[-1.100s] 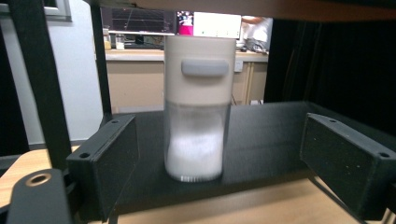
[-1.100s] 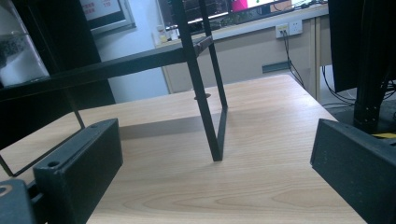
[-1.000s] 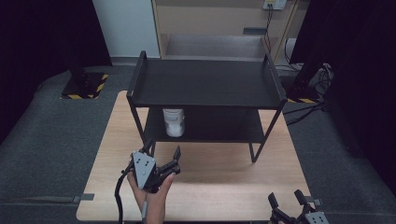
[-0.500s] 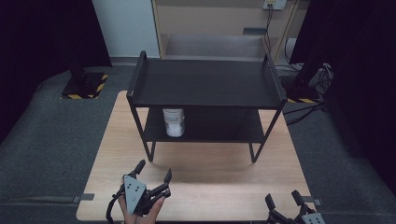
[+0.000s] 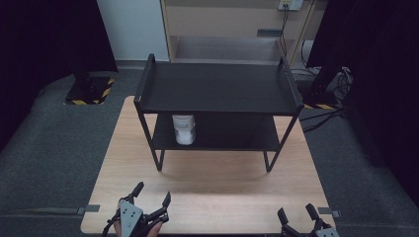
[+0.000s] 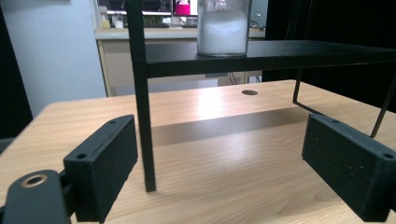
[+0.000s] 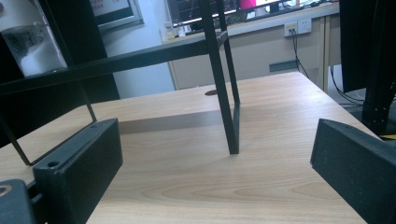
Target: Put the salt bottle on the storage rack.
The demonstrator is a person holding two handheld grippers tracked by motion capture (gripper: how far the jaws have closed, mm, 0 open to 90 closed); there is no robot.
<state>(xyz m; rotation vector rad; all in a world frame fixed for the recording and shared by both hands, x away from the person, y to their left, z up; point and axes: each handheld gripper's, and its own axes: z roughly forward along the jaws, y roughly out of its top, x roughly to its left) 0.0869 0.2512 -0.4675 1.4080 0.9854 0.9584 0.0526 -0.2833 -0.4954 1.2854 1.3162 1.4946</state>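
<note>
We've parked both grippers, left gripper (image 5: 150,201) and right gripper (image 5: 296,215), spread and empty, at table's 6 o'clock edge; jar (image 5: 183,129) on lower shelf (image 5: 232,133) at 12 looks placed, so next move likely just rest.

A wooden table (image 5: 212,192) stands on grey carpet (image 5: 44,153). Beyond its far edge are a beige cabinet (image 5: 222,29) and cables (image 5: 321,116). A yellow-and-black striped base (image 5: 89,94) sits off the far-left corner.

Jaws wide apart, empty; shelf leg (image 6: 142,107) between; jar (image 6: 223,27) on lower shelf (image 6: 280,50).
</note>
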